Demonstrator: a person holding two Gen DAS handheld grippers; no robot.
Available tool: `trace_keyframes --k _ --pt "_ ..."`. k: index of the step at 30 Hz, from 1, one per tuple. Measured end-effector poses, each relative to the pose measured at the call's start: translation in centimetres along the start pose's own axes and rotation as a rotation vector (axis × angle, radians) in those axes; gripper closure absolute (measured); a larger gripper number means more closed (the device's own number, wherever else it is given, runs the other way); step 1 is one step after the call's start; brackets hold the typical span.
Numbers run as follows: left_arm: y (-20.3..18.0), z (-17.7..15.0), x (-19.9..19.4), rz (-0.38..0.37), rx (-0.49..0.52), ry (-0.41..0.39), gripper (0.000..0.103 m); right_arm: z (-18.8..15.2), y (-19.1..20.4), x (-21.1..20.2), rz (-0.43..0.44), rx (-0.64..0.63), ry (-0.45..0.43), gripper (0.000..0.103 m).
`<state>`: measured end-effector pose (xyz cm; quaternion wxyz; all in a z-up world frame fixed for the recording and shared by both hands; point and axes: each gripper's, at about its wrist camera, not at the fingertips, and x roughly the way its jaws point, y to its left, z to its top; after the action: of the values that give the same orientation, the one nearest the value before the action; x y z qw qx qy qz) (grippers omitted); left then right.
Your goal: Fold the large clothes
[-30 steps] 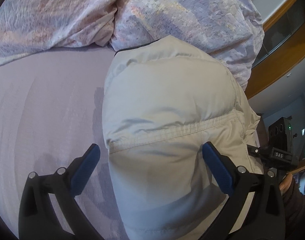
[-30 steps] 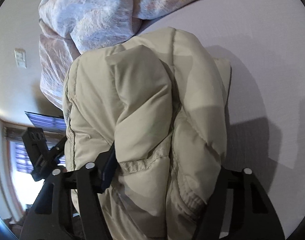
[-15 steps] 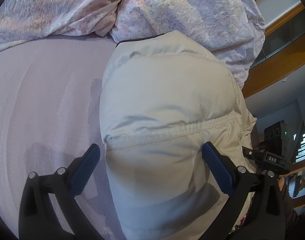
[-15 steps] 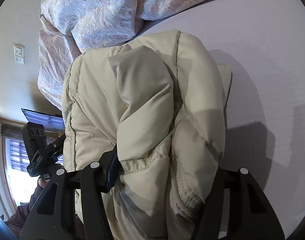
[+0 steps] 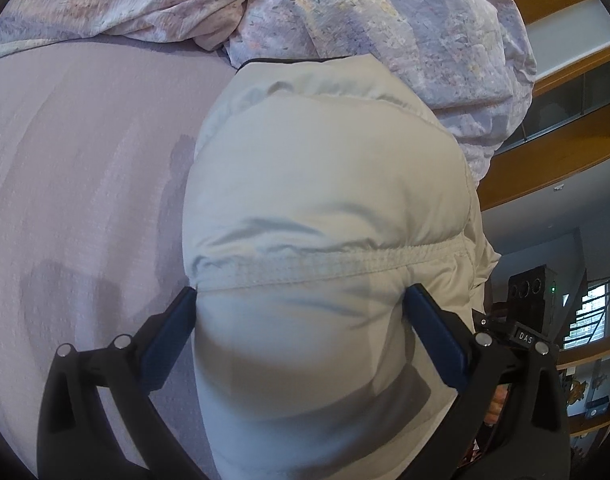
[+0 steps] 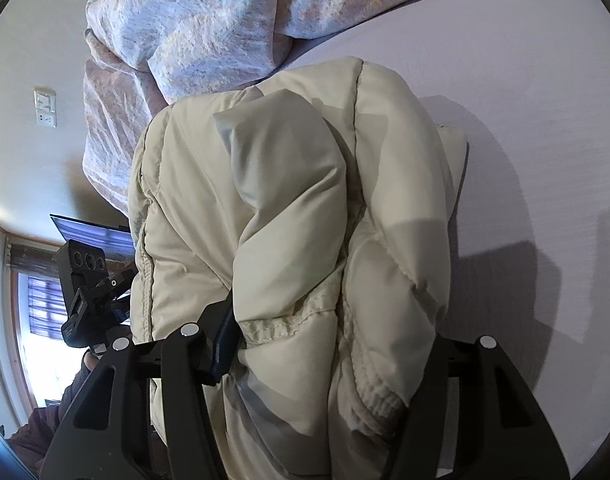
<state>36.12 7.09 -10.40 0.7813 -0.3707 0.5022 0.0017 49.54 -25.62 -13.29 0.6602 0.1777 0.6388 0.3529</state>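
The left gripper (image 5: pixel 301 312) squeezes a puffy fold of the cream down jacket (image 5: pixel 325 184), which lies bundled on the lilac bed sheet (image 5: pixel 85 168), its collar end at 12 o'clock against the floral duvet (image 5: pixel 385 12). The right gripper (image 6: pixel 337 340) pinches the cuff side. Light, soft and slippery-looking; stitched seams likely give firmer purchase.

Smooth pale lilac bed sheet (image 5: pixel 85 184) spread flat, filling most of both views. Crumpled floral-print quilt in pastel pink and blue (image 5: pixel 345 12) heaped along the sheet's far edge, draping off its end. White wall switch plate (image 6: pixel 45 107) on a plain wall beyond the quilt. Warm orange-brown wooden beams (image 5: pixel 553 152) past the quilt's drooping corner. Bright window with dark horizontal blinds (image 6: pixel 41 304) low, off the sheet's edge.
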Motion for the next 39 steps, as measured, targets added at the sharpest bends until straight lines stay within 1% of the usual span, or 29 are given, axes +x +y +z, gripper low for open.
trace_keyframes --k 11,17,22,26,35,39 --pt "0.5 0.1 0.1 -0.022 -0.008 0.001 0.002 0.1 0.3 0.1 -0.011 0.005 0.003 0.046" --pt "0.7 0.2 0.4 -0.033 -0.012 0.002 0.002 0.2 -0.1 0.2 0.002 0.018 0.005 0.046" --pt "0.4 0.2 0.4 -0.023 -0.016 -0.009 0.002 0.3 -0.6 0.2 0.023 0.037 0.008 0.045" --pt "0.2 0.0 0.3 -0.021 -0.021 -0.026 0.002 0.4 -0.7 0.2 0.022 0.045 0.018 0.045" --pt "-0.1 0.0 -0.2 -0.03 -0.013 -0.024 0.012 0.4 -0.7 0.2 0.026 0.065 0.012 0.045" --pt "-0.4 0.1 -0.9 -0.038 -0.001 -0.034 0.024 0.2 -0.8 0.1 0.042 0.076 0.0 0.046"
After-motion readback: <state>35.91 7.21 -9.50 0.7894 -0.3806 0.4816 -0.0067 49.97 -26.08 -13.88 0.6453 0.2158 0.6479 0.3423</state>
